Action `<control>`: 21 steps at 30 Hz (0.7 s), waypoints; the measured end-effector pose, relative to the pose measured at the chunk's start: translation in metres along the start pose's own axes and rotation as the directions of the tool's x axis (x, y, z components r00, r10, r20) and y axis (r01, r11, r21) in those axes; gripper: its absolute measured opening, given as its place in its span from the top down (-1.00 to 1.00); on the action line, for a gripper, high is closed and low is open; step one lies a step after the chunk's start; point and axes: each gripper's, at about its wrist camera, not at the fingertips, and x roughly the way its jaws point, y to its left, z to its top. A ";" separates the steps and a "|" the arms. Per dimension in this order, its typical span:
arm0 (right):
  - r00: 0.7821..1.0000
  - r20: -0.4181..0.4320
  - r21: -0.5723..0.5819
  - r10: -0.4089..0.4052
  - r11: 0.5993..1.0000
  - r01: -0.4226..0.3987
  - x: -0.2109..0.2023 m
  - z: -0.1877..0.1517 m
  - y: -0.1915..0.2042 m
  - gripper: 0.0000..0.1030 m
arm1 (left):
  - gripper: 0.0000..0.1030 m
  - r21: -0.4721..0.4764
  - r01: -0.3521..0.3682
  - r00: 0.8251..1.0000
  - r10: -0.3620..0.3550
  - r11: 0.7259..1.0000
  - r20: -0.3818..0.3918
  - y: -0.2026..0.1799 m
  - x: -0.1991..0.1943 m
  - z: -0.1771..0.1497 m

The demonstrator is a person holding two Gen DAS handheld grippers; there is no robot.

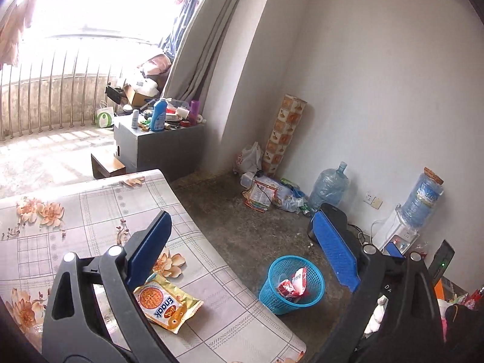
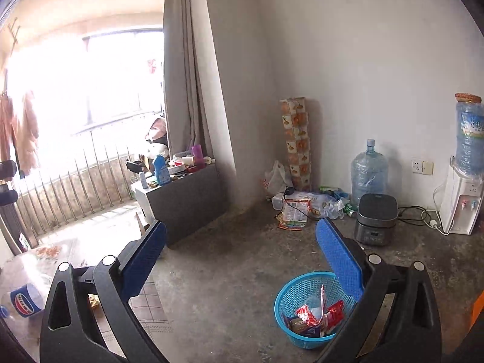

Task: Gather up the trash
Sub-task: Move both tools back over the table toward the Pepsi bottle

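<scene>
Blue mesh basket (image 2: 305,329) of wrappers on floor; snack packet (image 1: 166,304) flat on table.

Left gripper (image 1: 242,242) and right gripper (image 2: 242,251) both gape wide, holding nothing.

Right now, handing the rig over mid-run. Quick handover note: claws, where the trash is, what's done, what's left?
Left claw: open, nothing between the pads.
Right claw: open, empty too.
Blue basket: on the concrete floor beside the table, several wrappers already inside.
Enaak snack packet: flat on the flowered table, next to the left claw's near finger, not yet collected.
Plastic bottle: at the table's near end in the right wrist view; I cannot tell whether it counts as trash.
Done: some wrappers binned.
Left: the packet, probably with the left claw, then check the rest of the table.
</scene>
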 end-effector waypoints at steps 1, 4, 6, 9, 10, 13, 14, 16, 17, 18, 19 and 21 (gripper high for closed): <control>1.000 0.001 -0.015 0.014 1.000 -0.014 -0.004 0.002 0.010 -0.87 | -0.76 -0.012 -0.020 1.000 0.020 1.000 0.008 0.009 -0.009 0.000; 0.997 0.000 -0.049 0.075 0.996 -0.075 -0.013 0.008 0.036 -0.87 | -0.76 -0.049 -0.076 0.996 0.078 0.996 0.031 0.038 -0.034 0.000; 0.990 -0.026 -0.060 0.135 0.989 -0.137 -0.016 0.011 0.054 -0.87 | -0.76 -0.070 -0.108 0.993 0.111 0.992 0.041 0.055 -0.050 -0.002; 0.968 -0.075 -0.056 0.239 0.968 -0.243 -0.020 0.010 0.081 -0.87 | -0.76 -0.095 -0.146 0.988 0.150 0.985 0.042 0.079 -0.071 -0.007; 0.959 -0.093 -0.054 0.268 0.960 -0.274 -0.020 0.009 0.090 -0.87 | -0.76 -0.102 -0.160 0.985 0.165 0.982 0.041 0.084 -0.079 -0.011; 0.928 -0.146 -0.058 0.344 0.933 -0.355 -0.022 0.004 0.117 -0.87 | -0.76 -0.122 -0.198 0.978 0.204 0.973 0.041 0.107 -0.097 -0.018; 0.916 -0.165 -0.056 0.365 0.924 -0.379 -0.022 0.003 0.127 -0.87 | -0.76 -0.130 -0.212 0.975 0.219 0.969 0.041 0.114 -0.101 -0.020; 0.891 -0.202 -0.054 0.405 0.904 -0.424 -0.024 0.000 0.144 -0.87 | -0.76 -0.146 -0.235 0.969 0.243 0.961 0.042 0.126 -0.110 -0.023; 0.880 -0.218 -0.051 0.421 0.896 -0.442 -0.025 -0.002 0.151 -0.87 | -0.76 -0.154 -0.245 0.966 0.254 0.957 0.042 0.131 -0.114 -0.026; 0.870 -0.234 -0.046 0.435 0.888 -0.457 -0.025 -0.003 0.158 -0.87 | -0.76 -0.163 -0.254 0.964 0.263 0.953 0.041 0.136 -0.118 -0.028; 0.858 -0.248 -0.042 0.449 0.880 -0.472 -0.024 -0.004 0.164 -0.87 | -0.76 -0.171 -0.261 0.962 0.271 0.950 0.039 0.142 -0.121 -0.031; 0.837 -0.270 -0.031 0.477 0.864 -0.502 -0.026 -0.006 0.174 -0.87 | -0.76 -0.185 -0.275 0.958 0.285 0.943 0.031 0.152 -0.129 -0.036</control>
